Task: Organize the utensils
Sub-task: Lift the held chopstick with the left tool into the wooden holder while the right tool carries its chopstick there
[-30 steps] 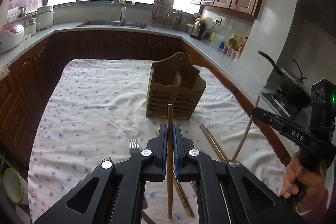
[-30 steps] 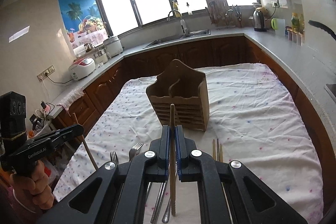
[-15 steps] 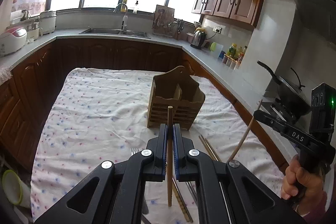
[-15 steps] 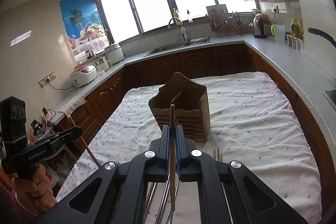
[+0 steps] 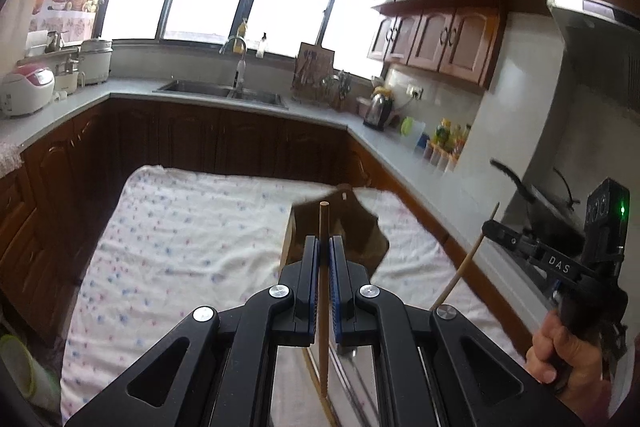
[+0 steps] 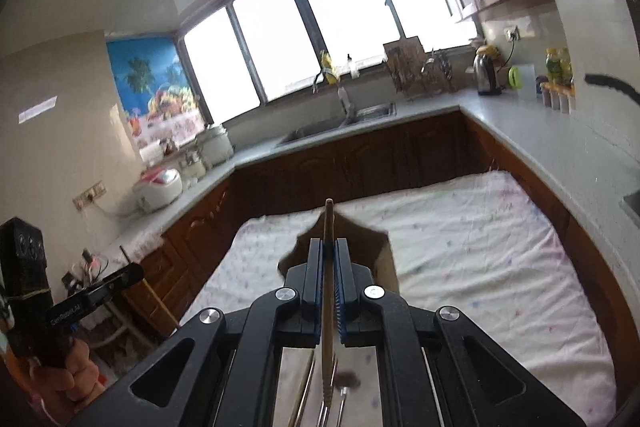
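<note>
Left gripper (image 5: 324,247) we had clamped on one wooden chopstick (image 5: 323,291), right gripper (image 6: 329,251) clamped on another chopstick (image 6: 328,267), both sticks upright above the cloth-covered bench (image 5: 180,247), just before the wooden utensil holder (image 5: 360,227).

A floral cloth (image 5: 180,251) covers the table, bearing the wooden holder (image 5: 360,227).
</note>
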A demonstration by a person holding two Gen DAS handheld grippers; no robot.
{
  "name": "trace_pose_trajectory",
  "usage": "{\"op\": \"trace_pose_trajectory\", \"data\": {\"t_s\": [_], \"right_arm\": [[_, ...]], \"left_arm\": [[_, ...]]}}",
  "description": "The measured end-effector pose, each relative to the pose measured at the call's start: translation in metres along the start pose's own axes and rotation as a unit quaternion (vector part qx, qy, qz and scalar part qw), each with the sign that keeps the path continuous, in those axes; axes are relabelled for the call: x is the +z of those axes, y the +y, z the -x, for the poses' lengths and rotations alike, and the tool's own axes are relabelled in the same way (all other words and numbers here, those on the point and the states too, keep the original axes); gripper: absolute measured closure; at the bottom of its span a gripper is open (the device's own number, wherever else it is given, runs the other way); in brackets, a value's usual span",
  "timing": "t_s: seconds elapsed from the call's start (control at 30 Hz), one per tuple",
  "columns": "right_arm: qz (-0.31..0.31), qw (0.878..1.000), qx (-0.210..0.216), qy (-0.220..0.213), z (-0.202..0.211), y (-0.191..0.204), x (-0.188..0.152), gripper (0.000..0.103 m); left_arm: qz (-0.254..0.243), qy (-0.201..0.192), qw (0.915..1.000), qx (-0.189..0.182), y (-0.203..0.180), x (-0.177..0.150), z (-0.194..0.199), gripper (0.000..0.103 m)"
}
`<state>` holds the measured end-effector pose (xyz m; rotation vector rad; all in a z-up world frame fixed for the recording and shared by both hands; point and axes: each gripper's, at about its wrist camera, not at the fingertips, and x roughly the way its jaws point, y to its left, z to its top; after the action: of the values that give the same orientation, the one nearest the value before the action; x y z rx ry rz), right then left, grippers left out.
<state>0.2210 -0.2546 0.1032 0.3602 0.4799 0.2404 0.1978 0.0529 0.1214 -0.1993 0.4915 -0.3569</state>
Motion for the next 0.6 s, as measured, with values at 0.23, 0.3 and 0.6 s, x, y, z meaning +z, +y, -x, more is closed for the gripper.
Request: {"op": "trace_pose_trajectory", "data": {"t_s": [0.23,0.3,0.6], "right_arm": [[-0.008,0.999,-0.007,-0.047,-0.020,-0.007,0.039,0.098],[-0.011,0.998,-0.011,-0.062,-0.028,-0.010,0.051,0.098],[-0.003,0.996,-0.031,-0.088,-0.079,-0.024,0.072,0.098]], "left_arm": [[0.001,-0.041,0.9991,0.003,0.006,0.025,-0.024,0.100],[0.001,-0.056,0.9984,0.008,0.008,0.035,-0.036,0.100],[-0.004,-0.098,0.9947,0.034,0.013,0.052,-0.111,0.100]]}}
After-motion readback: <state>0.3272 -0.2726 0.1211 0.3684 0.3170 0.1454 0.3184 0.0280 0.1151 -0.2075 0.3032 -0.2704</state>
